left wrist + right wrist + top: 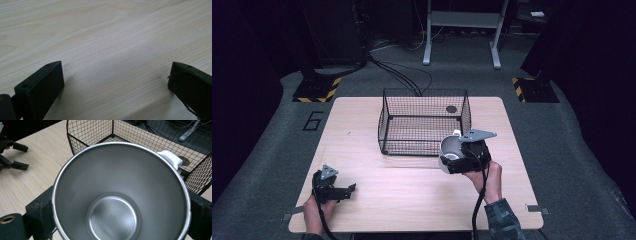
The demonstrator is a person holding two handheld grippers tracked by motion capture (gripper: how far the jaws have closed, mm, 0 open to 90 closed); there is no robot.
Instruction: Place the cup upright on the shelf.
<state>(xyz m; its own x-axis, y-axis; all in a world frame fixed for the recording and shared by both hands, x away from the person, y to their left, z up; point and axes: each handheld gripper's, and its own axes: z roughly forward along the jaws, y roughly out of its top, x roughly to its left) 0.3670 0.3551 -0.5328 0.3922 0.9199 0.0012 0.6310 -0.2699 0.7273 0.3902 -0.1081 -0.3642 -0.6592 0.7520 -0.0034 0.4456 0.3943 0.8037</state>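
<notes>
My right gripper (457, 157) is shut on a white mug with a steel inside (451, 150), held just in front of the wire basket's near right corner. In the right gripper view the mug (117, 195) gapes toward the camera, empty, its white handle (171, 160) at the upper right, a black jaw pressed on each side. My left gripper (349, 189) rests low at the table's front left, open. Its two black jaws stand wide apart over bare wood (110, 55) in the left gripper view, nothing between them. The left gripper (13, 156) also appears far off in the right gripper view.
A black wire basket (424, 120) stands at the middle back of the light wooden table (412, 200); it looks empty. A dark round hole (451, 109) marks the tabletop behind it. Cables and a grey stand frame (462, 30) lie on the floor beyond.
</notes>
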